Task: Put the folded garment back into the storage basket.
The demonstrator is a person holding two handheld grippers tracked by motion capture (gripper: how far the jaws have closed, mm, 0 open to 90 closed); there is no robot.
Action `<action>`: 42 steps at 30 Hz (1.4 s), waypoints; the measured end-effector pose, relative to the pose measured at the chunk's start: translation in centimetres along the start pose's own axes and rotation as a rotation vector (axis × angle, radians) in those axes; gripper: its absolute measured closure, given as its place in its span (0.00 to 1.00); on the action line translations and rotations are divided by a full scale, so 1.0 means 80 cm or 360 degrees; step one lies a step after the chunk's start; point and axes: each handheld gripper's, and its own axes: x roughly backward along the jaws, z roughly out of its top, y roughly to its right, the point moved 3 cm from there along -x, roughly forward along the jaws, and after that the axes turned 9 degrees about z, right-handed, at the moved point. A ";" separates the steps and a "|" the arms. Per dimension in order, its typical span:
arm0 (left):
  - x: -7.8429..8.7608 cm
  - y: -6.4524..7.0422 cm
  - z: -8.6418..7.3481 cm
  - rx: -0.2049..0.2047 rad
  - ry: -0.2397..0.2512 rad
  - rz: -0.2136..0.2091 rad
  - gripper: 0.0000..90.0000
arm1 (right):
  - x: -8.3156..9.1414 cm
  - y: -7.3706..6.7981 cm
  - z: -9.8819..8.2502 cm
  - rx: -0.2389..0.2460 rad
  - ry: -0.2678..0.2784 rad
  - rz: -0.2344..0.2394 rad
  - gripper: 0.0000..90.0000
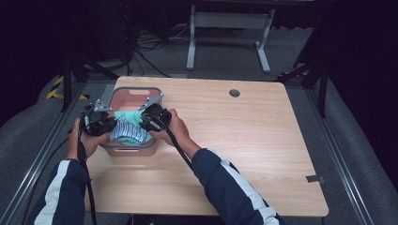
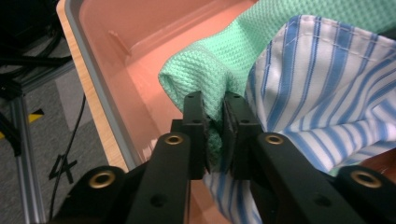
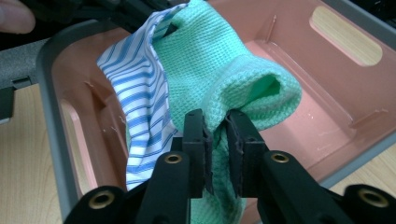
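Observation:
A pink basket with a grey rim (image 1: 135, 92) stands at the table's left. Inside it hang a green waffle-weave cloth (image 1: 126, 116) and a blue-and-white striped cloth (image 1: 127, 129), bunched together. My left gripper (image 1: 109, 124) is at the basket's left side; in the left gripper view its jaws are shut on a fold of the green cloth (image 2: 205, 74), with the striped cloth (image 2: 322, 79) draped right beside them. My right gripper (image 1: 146, 121) is at the basket's right side, shut on the green cloth (image 3: 219, 65), with the striped cloth (image 3: 135, 93) hanging to the left.
The basket's pink floor (image 3: 308, 121) and slotted handle (image 3: 344, 34) lie beyond the cloths. The wooden table (image 1: 244, 136) stretches to the right, with a round cable grommet (image 1: 234, 93) near its far edge. A desk frame (image 1: 230, 21) stands on the floor behind.

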 end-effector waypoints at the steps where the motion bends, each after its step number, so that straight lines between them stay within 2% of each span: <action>1: -0.001 0.000 -0.001 0.0002 -0.0004 0.0003 0.85 | 0.000 0.000 0.000 0.0011 -0.0011 -0.0007 0.83; 6: 0.000 -0.003 -0.001 0.0049 0.0020 0.0005 0.78 | 0.003 -0.002 0.001 0.0019 -0.0011 -0.0003 0.81; 8: 0.002 0.000 0.000 0.0042 0.0023 0.0004 0.78 | 0.003 -0.003 0.001 0.0026 -0.0013 -0.0007 0.80; 9: 0.003 0.001 0.001 0.0012 0.0005 0.0012 0.76 | 0.004 -0.004 0.001 0.0031 -0.0012 -0.0004 0.80; 10: 0.003 0.002 0.001 0.0012 0.0028 0.0018 0.76 | 0.004 -0.004 0.001 0.0042 -0.0014 -0.0010 0.79; 11: 0.004 0.004 0.001 0.0020 0.0025 0.0016 0.75 | 0.005 -0.006 0.001 0.0038 -0.0012 -0.0005 0.78; 13: 0.005 0.008 0.000 0.0046 0.0026 0.0029 0.71 | 0.005 -0.009 -0.002 0.0075 -0.0014 0.0001 0.78; 15: 0.005 0.011 -0.001 0.0048 0.0049 0.0040 0.68 | 0.005 -0.009 -0.005 0.0091 -0.0033 -0.0022 0.77; 19: 0.009 0.014 -0.001 0.0052 0.0053 0.0037 0.63 | 0.006 -0.008 -0.010 0.0112 -0.0043 -0.0021 0.75; 23: 0.016 0.023 0.003 0.0049 0.0101 0.0032 0.60 | 0.013 -0.008 -0.016 0.0164 -0.0073 -0.0050 0.75; 24: 0.017 0.025 0.004 0.0046 0.0094 0.0039 0.57 | 0.015 -0.008 -0.017 0.0165 -0.0084 -0.0055 0.75; 28: 0.021 0.035 0.010 0.0046 0.0150 0.0069 0.53 | 0.024 -0.006 -0.021 0.0187 -0.0089 -0.0076 0.75; 30: 0.024 0.040 0.014 0.0065 0.0184 0.0049 0.50 | 0.029 -0.003 -0.023 0.0192 -0.0093 -0.0097 0.75; 31: 0.027 0.044 0.016 0.0059 0.0175 0.0034 0.50 | 0.032 -0.001 -0.024 0.0189 -0.0095 -0.0103 0.74; 34: 0.033 0.056 0.022 0.0037 0.0222 0.0019 0.44 | 0.042 0.003 -0.027 0.0187 -0.0094 -0.0129 0.73; 36: 0.036 0.064 0.026 0.0039 0.0230 0.0016 0.38 | 0.050 0.007 -0.031 0.0183 -0.0096 -0.0139 0.72; 38: 0.039 0.073 0.029 0.0015 0.0222 -0.0005 0.35 | 0.058 0.010 -0.035 0.0181 -0.0099 -0.0150 0.72; 40: 0.044 0.079 0.032 -0.0048 0.0234 -0.0009 0.34 | 0.067 0.013 -0.037 0.0171 -0.0100 -0.0159 0.72; 42: 0.049 0.084 0.035 -0.0057 0.0251 -0.0030 0.34 | 0.074 0.014 -0.037 0.0179 -0.0097 -0.0178 0.71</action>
